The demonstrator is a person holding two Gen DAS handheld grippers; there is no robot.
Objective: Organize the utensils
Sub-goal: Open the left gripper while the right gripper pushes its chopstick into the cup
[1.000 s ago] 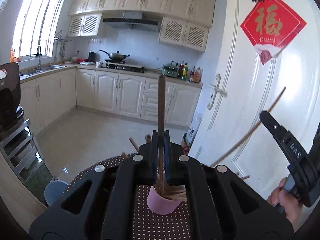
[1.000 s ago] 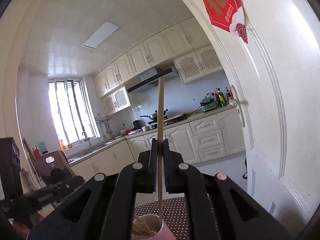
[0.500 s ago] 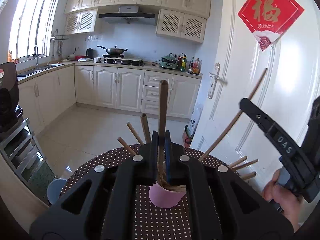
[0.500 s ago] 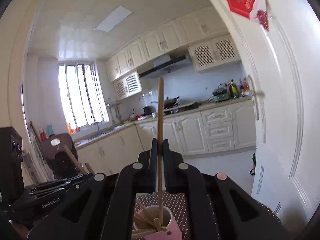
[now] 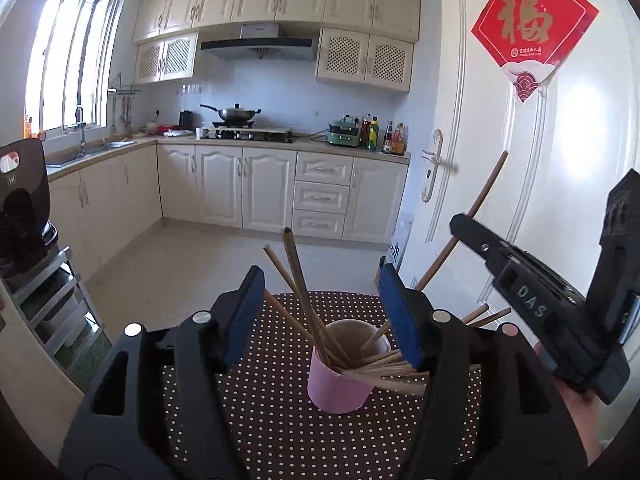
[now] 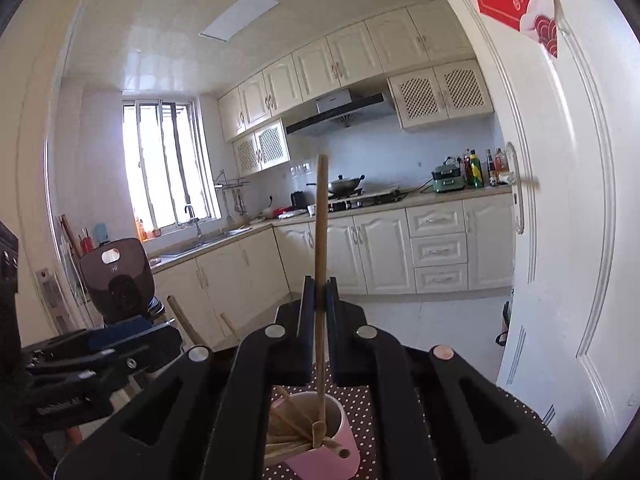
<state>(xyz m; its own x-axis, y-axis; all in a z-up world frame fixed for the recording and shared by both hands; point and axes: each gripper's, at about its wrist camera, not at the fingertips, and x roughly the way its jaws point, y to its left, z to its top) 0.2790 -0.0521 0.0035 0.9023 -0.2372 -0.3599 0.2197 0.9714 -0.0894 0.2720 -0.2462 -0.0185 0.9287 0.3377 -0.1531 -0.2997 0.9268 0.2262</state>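
A pink cup (image 5: 340, 384) holding several wooden chopsticks stands on the dotted brown tablecloth (image 5: 260, 360). My left gripper (image 5: 320, 272) hovers over it with its jaws opening. A dark chopstick (image 5: 296, 268) leans in the cup between the pads, and neither pad touches it. My right gripper (image 6: 319, 286) is shut on a light chopstick (image 6: 321, 220) held nearly upright, its lower end inside the pink cup (image 6: 332, 456). The left wrist view shows the right gripper (image 5: 458, 224) at the right, clamping that chopstick (image 5: 482, 200). The left gripper (image 6: 172, 338) shows at the left of the right wrist view.
A white door (image 5: 520, 168) stands close on the right. A metal rack (image 5: 52, 300) with a black appliance (image 5: 20, 208) is at the left. Kitchen cabinets and open floor lie beyond the round table. A person's hand (image 5: 576, 408) holds the right gripper.
My left jaws have opened and let go of the dark chopstick, which now leans in the cup. The right gripper has brought its chopstick down until its end is in the cup.
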